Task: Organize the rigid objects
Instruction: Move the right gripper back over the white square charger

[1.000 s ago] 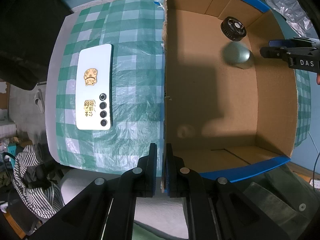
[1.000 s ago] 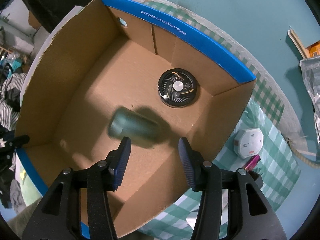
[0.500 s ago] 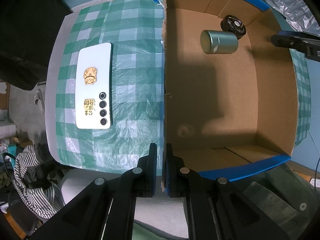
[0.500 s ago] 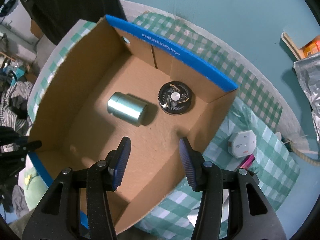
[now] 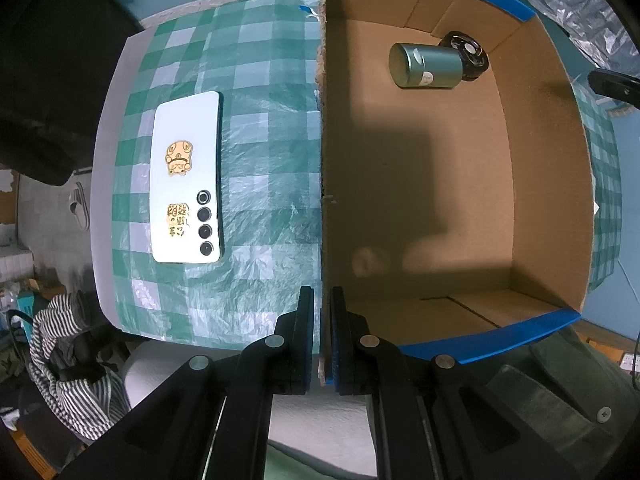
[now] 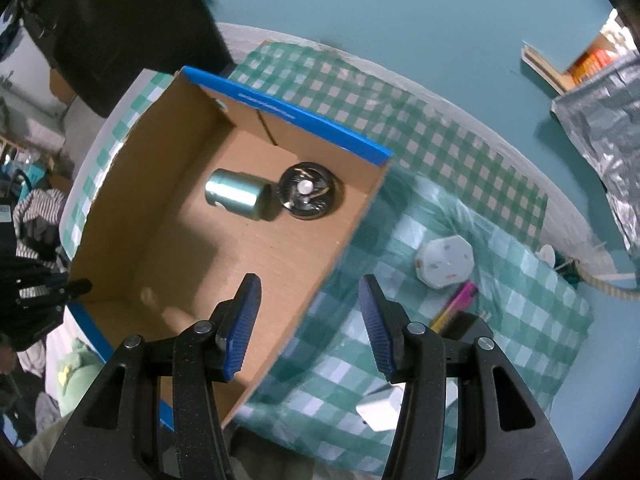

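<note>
There is one cardboard box (image 5: 540, 184) with one shiny can (image 5: 426, 66) and one round black fan (image 5: 472, 56) inside, one white phone (image 5: 186, 184), one white plug (image 6: 444, 264) and one pink pen (image 6: 460, 300).

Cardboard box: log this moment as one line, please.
cardboard box: metal canister lying beside black fan | left gripper: shut on box wall | right gripper: open, empty | phone: on tablecloth

two tools, both pointing down

left tool (image 5: 321, 334) is clamped shut on a thin wall edge; right tool (image 6: 310, 320) hangs with its jaws apart, holding nothing.
</note>
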Tool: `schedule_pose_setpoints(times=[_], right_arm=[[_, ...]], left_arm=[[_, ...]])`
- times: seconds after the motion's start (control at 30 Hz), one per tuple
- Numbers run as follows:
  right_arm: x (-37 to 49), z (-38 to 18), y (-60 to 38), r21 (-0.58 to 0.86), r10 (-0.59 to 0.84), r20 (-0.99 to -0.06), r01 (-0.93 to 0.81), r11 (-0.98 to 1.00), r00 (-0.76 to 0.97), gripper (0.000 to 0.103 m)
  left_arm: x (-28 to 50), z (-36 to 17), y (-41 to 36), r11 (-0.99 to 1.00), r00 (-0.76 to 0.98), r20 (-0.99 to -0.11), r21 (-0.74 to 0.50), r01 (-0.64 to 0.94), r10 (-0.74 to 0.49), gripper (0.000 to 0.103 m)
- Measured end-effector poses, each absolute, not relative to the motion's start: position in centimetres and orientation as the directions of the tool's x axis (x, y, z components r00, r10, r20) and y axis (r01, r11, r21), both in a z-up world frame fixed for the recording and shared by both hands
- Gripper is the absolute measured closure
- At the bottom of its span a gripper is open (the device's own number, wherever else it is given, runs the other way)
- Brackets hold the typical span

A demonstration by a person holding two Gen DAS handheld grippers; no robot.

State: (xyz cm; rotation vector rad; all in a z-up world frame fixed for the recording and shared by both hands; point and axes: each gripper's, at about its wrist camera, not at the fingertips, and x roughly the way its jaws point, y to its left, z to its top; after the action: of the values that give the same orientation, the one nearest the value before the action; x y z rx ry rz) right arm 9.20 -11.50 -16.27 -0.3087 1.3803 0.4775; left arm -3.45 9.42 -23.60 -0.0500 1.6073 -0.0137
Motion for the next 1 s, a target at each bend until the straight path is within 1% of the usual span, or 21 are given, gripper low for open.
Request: schedule_pose_setpoints(times=[0.23, 0.27, 0.33, 0.37, 0.8, 1.0], right_arm=[[8.8, -15.6, -14.6, 0.071, 0.138, -0.982, -0.435, 0.897, 0.126, 0.052], [8.8, -15.6, -15.1, 0.067, 0.133, -0.983, -0.426, 0.902, 0.126, 0.051], [8.7, -15.7, -16.3, 0.058, 0.120, -0.984, -0.404, 0.913, 0.129, 0.042], [8.7, -15.8, -17.0, 0.056, 0.115, -0.985, -0.390, 0.919, 0.131, 0.041], [7.5, -19.7, -25.4, 0.028, 0.042, -0.997, -0.213, 0.977, 0.062, 0.041], [5.6, -21.4, -27.8, 0.056, 0.057, -0.998, -0.127, 0.990, 0.001, 0.041]], left_arm=[[-3.4, -23.4, 9.3, 0.999, -0.036, -0.998, -0.041, -0.024, -0.042, 0.096], [-3.4, -23.4, 9.3, 0.999, -0.035, -0.999, -0.041, -0.023, -0.042, 0.096], [-3.4, -23.4, 9.4, 0.999, -0.034, -0.998, -0.044, -0.025, -0.045, 0.096], [-3.4, -23.4, 9.4, 0.999, -0.035, -0.998, -0.044, -0.025, -0.044, 0.096], [-3.7, -23.5, 9.2, 0.999, -0.039, -0.999, -0.034, -0.019, -0.035, 0.096], [-3.8, -23.6, 9.2, 0.999, -0.042, -0.998, -0.036, -0.019, -0.036, 0.096]])
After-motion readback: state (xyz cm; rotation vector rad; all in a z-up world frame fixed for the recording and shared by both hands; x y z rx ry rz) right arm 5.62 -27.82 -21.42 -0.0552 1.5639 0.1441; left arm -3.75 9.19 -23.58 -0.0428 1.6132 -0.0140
